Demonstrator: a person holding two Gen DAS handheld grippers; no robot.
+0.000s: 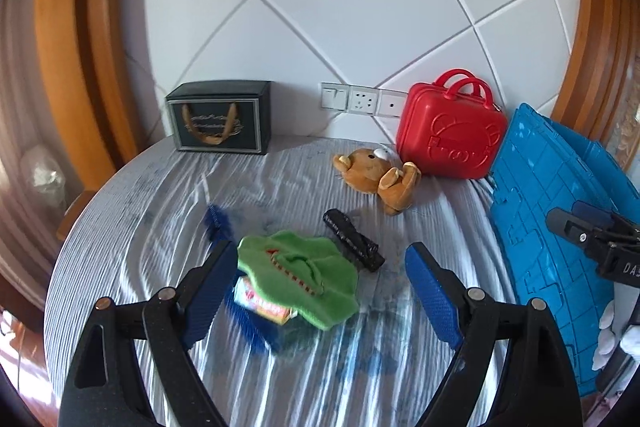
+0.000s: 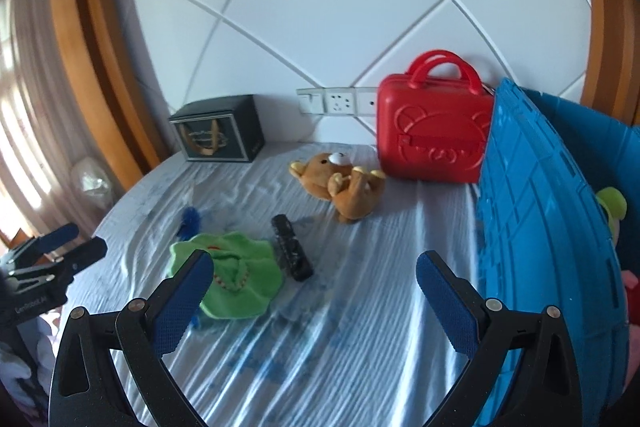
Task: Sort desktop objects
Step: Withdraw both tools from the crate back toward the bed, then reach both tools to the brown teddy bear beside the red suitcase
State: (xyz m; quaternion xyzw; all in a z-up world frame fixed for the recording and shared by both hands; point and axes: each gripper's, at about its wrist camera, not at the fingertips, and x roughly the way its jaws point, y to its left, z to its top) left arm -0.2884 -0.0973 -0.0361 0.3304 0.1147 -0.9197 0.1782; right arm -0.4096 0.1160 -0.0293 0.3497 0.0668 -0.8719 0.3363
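Note:
A green plush cloth (image 1: pixel 298 279) lies on the grey striped table cover, over a small colourful box (image 1: pixel 262 305) and a blue brush (image 1: pixel 218 221). My left gripper (image 1: pixel 320 251) hangs over it, open, with the left pad beside the cloth's edge and nothing pressed. A black roll (image 1: pixel 352 239) lies just behind, and a brown teddy bear (image 1: pixel 380 175) lies farther back. My right gripper (image 2: pixel 314 259) is open above bare cover, between the green cloth (image 2: pixel 232 275) and the blue crate (image 2: pixel 540 227). The black roll (image 2: pixel 290 247) is left of its middle.
A red toy suitcase (image 2: pixel 432 131) stands at the wall beside the blue crate, which holds a green toy (image 2: pixel 612 203). A dark gift box (image 1: pixel 220 115) stands at the back left. Wall sockets (image 1: pixel 360 101) sit behind. Each gripper shows at the edge of the other's view.

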